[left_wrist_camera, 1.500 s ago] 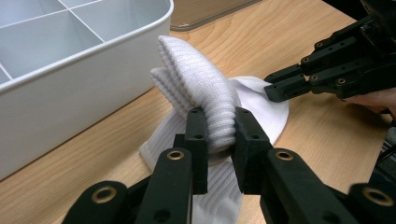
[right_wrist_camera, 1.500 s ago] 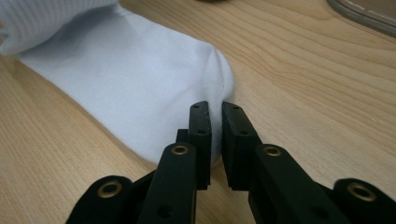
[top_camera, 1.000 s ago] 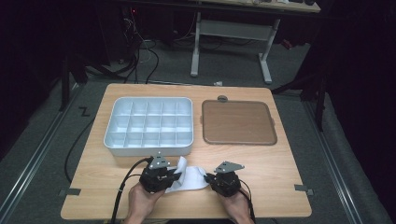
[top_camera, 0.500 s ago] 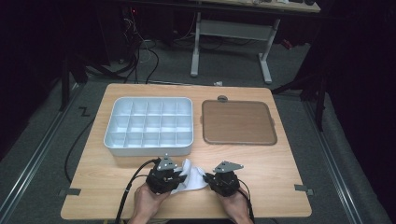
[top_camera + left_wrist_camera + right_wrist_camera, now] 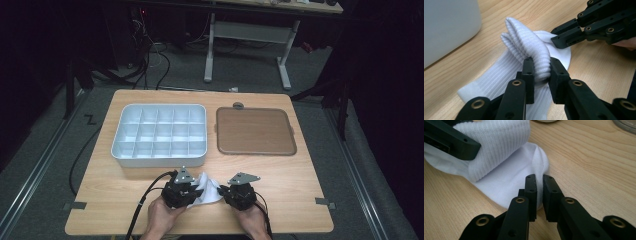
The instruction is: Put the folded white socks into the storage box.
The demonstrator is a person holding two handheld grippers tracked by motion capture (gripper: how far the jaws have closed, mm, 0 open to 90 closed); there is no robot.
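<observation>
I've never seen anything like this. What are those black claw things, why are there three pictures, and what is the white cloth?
No robot here: a person holds a hand tool with two black jaws in each hand. The high view looks down on the wooden table; the left gripper and right gripper sit near its front edge. The other two pictures come from small cameras riding on each tool, looking along its jaws. On the table lie a white divided tray, a brown flat tray and a white sock. The left jaws pinch a ribbed fold of the sock; the right jaws pinch its smooth edge.
</observation>
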